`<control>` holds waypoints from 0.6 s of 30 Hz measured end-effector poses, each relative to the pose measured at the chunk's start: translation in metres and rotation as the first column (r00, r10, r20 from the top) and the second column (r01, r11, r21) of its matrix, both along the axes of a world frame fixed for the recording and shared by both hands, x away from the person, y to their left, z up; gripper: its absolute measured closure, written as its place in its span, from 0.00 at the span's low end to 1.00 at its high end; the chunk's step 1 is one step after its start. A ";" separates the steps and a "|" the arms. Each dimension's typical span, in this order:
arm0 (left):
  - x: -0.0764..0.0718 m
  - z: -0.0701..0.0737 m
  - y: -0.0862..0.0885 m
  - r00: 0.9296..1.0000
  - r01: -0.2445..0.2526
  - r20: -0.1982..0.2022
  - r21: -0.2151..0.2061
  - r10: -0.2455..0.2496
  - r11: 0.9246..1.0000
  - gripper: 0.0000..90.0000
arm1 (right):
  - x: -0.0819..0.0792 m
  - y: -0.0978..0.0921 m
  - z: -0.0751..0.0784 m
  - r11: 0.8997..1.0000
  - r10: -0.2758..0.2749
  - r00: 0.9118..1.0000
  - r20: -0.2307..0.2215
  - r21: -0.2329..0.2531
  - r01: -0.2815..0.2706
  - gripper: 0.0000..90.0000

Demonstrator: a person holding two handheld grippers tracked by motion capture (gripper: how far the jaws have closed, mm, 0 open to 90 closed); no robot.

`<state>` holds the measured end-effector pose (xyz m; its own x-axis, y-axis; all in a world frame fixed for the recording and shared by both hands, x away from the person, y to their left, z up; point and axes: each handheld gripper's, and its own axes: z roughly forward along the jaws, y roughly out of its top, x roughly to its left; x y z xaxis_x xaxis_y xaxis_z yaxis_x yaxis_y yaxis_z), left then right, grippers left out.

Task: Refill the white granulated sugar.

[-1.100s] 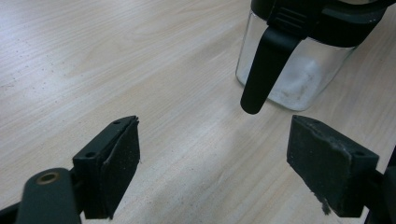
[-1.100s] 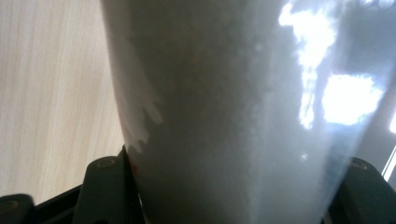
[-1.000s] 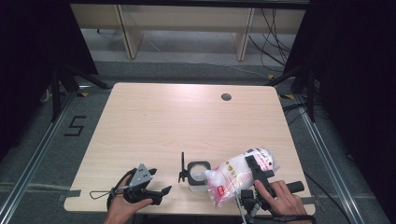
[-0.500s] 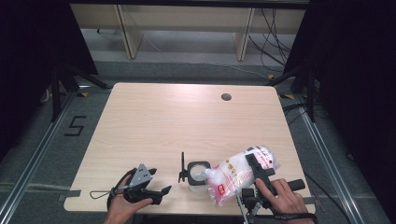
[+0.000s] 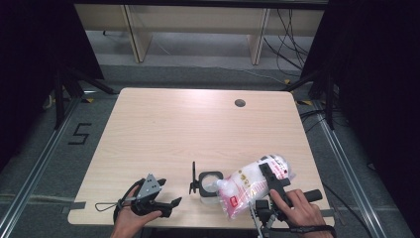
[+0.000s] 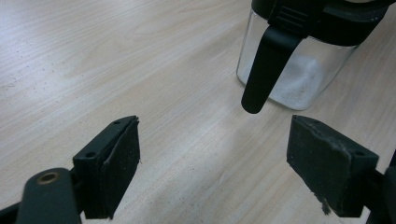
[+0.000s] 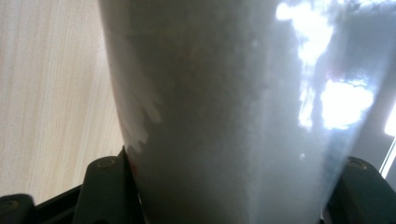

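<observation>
The right gripper [image 5: 271, 184] clamped the white powder bag [image 5: 250, 186] by the desk's [image 5: 168, 129] near edge, tipped over the glass jar [image 5: 210, 184]; the left gripper [image 5: 166, 204] gaped empty nearby.

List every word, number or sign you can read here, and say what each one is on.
"5": black tape mark on the floor left of the table.
Red label on the bag held in the right claw: print too small to read.
Dark and red print at the bag's far end: blurred, unreadable.
Jar: no text visible.
</observation>
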<state>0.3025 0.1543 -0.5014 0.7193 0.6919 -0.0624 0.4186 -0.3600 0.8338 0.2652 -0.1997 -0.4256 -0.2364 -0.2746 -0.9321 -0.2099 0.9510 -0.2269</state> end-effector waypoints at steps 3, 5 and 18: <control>0.001 0.001 0.002 1.000 0.019 0.018 0.037 -0.019 0.999 0.19 | 0.000 -0.003 -0.002 0.998 -0.026 1.000 -0.002 0.057 0.026 0.45; 0.001 0.001 0.001 1.000 0.020 0.017 0.015 -0.020 1.000 0.19 | -0.001 -0.003 -0.001 0.999 -0.026 1.000 -0.006 0.044 0.027 0.45; 0.001 0.000 0.000 1.000 0.016 0.014 0.010 -0.016 1.000 0.19 | -0.001 0.002 0.001 1.000 -0.021 1.000 -0.011 -0.009 0.021 0.45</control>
<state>0.3031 0.1544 -0.5010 0.7312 0.6806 -0.0455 0.4008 -0.3747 0.8361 0.2639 -0.1977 -0.4243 -0.2521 -0.2779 -0.9270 -0.1925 0.9531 -0.2334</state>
